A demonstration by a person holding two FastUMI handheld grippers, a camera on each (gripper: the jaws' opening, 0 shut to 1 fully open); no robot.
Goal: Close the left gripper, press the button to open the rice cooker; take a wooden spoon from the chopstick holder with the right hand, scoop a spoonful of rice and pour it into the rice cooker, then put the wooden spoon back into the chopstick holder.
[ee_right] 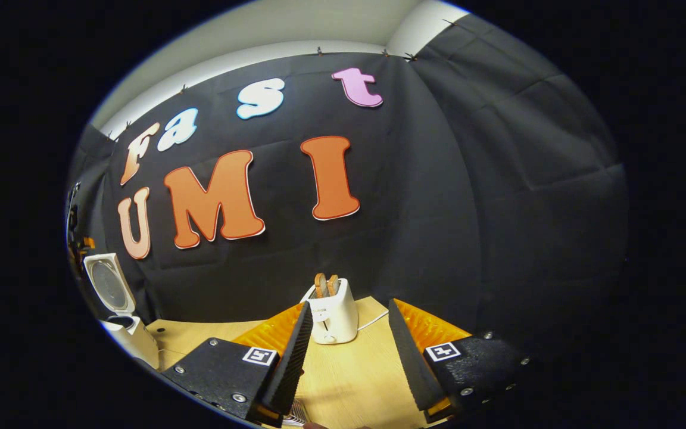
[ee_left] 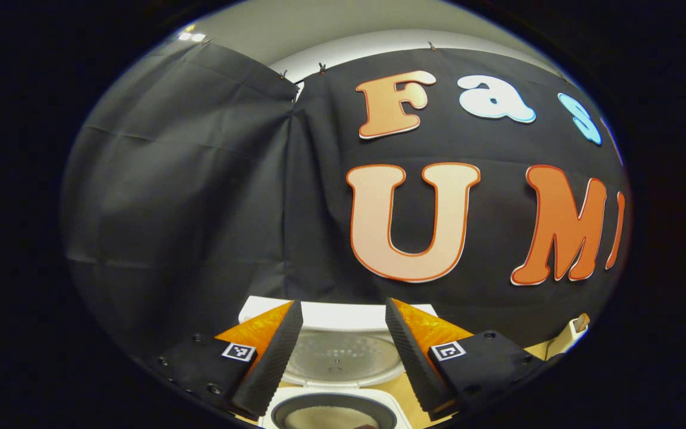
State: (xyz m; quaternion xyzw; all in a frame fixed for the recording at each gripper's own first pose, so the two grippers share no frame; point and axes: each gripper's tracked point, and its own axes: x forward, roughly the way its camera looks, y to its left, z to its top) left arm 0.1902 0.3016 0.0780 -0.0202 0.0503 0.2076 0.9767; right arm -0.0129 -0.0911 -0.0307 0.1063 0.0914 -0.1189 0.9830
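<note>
The left claw is hovering wide apart above the rice cooker, whose lid is standing raised. The right claw is gaping wide, far right of the rice cooker, facing a toaster on the worktop.

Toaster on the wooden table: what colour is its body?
White, with brown slices in its slots; the toaster shows best in the right gripper view.

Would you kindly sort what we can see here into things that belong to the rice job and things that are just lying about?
Belongs to the job:
- rice cooker, lid already up, pot showing below
- left claw, open, in front of the cooker
- right claw, open, holding nothing

Just lying about:
- toaster with slices sticking out, on the wooden table
</note>
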